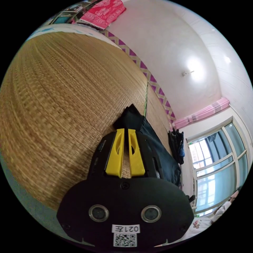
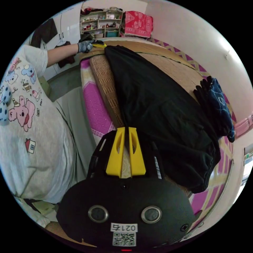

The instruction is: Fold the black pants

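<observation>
1. Black pants (image 2: 158, 110) lay stretched lengthwise on the woven mat (image 1: 66, 105), close along the mat's near long edge; one end sat at the left gripper, the other at the right.
2. Left gripper (image 1: 126, 129): yellow jaws nearly together, tips at a bunched black corner of the pants. Both jaws appeared to press on it, though the contact itself was hidden under the fabric.
3. In the right gripper view, the left gripper (image 2: 98, 44) showed at the far end of the pants, held by a gloved hand (image 2: 84, 47).
4. Right gripper (image 2: 126, 128): jaws narrow, tips at the pants edge where it met the mat edge. Cannot tell whether cloth was pinched between them.
5. Mat edge ran beside a pink patterned mattress (image 2: 96, 105); the person's shirt (image 2: 29, 126) stood just beyond that.
6. A pile of dark clothes (image 2: 214, 105) sat on the far side of the mat, apart from the pants.
7. Open mat: a wide bare stretch left of the left gripper in its view, and a bare strip between the pants and the pile.
</observation>
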A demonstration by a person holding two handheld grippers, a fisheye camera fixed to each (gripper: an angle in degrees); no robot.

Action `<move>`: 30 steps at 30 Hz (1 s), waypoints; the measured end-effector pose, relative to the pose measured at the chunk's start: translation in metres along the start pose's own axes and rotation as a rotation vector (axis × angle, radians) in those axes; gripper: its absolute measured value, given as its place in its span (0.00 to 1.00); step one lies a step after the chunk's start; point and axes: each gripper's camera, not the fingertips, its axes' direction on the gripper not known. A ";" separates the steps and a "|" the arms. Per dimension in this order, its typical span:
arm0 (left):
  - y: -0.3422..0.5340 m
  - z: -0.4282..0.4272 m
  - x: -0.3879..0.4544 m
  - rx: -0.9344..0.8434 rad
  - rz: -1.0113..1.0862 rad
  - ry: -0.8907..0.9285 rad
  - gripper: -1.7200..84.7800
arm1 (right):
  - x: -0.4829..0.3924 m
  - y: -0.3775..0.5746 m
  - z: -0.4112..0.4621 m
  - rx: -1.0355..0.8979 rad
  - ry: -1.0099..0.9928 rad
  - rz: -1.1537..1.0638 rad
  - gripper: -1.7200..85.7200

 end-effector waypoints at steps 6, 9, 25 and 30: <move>0.016 0.021 -0.020 -0.107 -0.061 0.033 0.18 | 0.006 0.023 -0.013 0.076 -0.045 0.109 0.07; 0.023 0.040 -0.018 -0.113 -0.060 -0.025 0.19 | 0.010 0.031 -0.021 0.128 -0.085 0.136 0.07; 0.116 0.125 -0.049 -0.063 -0.045 0.223 0.03 | 0.031 0.089 -0.051 0.239 -0.129 0.246 0.05; 0.164 0.119 0.038 -0.014 0.174 0.147 0.02 | 0.047 0.122 -0.066 0.281 -0.118 0.288 0.03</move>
